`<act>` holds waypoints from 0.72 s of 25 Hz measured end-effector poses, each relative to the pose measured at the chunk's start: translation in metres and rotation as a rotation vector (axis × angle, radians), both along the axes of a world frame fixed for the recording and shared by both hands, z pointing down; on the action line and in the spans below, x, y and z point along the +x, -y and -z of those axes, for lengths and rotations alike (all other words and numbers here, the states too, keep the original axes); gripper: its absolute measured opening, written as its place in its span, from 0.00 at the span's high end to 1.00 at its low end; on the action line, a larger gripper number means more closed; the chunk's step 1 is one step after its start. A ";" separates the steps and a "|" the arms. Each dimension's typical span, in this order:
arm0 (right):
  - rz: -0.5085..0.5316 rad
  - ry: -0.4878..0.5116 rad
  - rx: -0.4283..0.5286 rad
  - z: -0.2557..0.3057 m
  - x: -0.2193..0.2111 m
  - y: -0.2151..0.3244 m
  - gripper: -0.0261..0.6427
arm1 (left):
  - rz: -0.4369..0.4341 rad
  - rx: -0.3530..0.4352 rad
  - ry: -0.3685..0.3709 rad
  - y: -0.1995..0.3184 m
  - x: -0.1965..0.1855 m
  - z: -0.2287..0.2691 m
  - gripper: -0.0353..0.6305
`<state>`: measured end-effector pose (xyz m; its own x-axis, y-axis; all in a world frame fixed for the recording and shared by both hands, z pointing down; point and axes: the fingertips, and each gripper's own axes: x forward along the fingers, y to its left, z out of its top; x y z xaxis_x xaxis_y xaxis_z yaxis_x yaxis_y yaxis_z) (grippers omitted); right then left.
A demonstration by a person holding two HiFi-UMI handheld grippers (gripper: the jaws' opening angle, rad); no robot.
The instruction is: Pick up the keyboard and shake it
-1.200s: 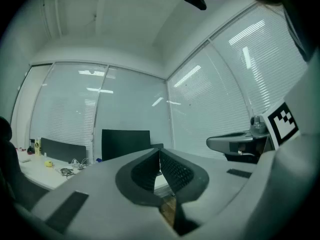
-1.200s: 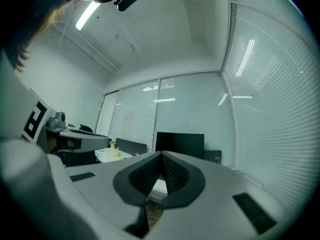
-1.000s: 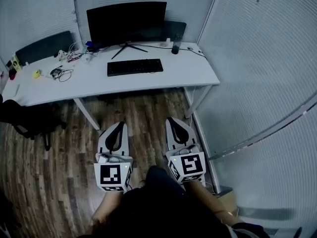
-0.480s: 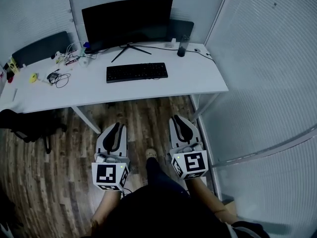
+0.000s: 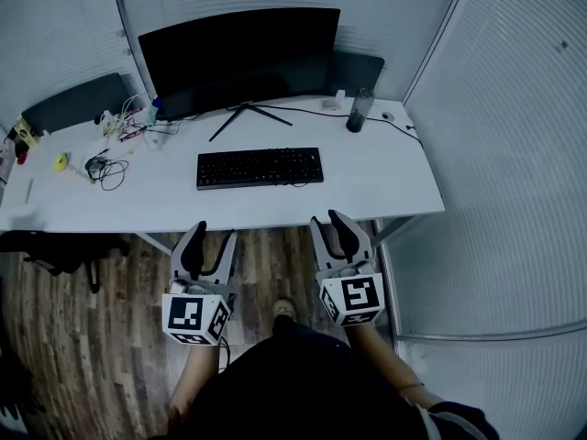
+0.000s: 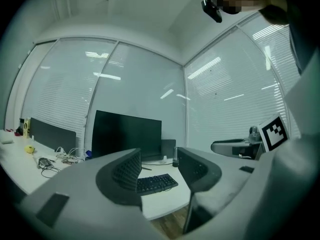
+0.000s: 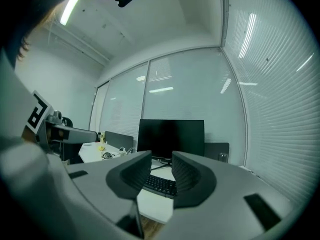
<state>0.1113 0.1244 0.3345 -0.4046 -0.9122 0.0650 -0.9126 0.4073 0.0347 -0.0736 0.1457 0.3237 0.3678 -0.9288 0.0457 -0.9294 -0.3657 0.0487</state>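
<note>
Two grippers are held level and side by side just short of the bench's [image 5: 385, 183] near edge, the left gripper [image 5: 209, 238] and the right gripper [image 5: 332, 223] both pointed toward the keyboard [image 5: 260, 167]. The keyboard lies flat on the bench, parallel to the near edge and in front of the monitor [image 5: 240, 58], well apart from both grippers; nothing has been lifted yet.

In the left gripper view the fingers [image 6: 127, 171] have just been opening and now stand apart, with nothing between them. The keyboard is only seen far off through the gap. In the right gripper view the fingers [image 7: 187, 176] have likewise just been opening, to a narrower gap, and nothing is held there either.

The spread of the grippers is judged to be chosen so that the keyboard can be taken at its two ends. The fingers are judged to be opened in readiness for its thin edge. An approach is judged to be under way, with the grasp and the shaking not yet begun.
</note>
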 end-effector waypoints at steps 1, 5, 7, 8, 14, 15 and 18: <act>0.003 0.003 -0.009 -0.004 0.002 0.014 0.76 | 0.003 -0.004 0.002 0.014 0.001 -0.003 0.60; 0.018 0.009 -0.040 -0.020 0.011 0.063 0.73 | 0.024 -0.012 0.009 0.061 0.003 -0.012 0.59; 0.024 0.016 -0.057 -0.028 0.014 0.084 0.72 | 0.035 -0.017 0.009 0.079 0.003 -0.016 0.59; 0.028 0.018 -0.064 -0.030 0.014 0.093 0.72 | 0.041 -0.022 0.010 0.087 0.002 -0.018 0.59; 0.052 0.013 -0.122 -0.049 0.011 0.124 0.72 | 0.083 -0.078 0.019 0.111 -0.009 -0.034 0.59; 0.052 0.016 -0.136 -0.053 0.011 0.128 0.72 | 0.088 -0.088 0.022 0.114 -0.011 -0.037 0.59; 0.037 0.030 -0.170 -0.067 0.011 0.138 0.72 | 0.094 -0.112 0.030 0.125 -0.019 -0.049 0.59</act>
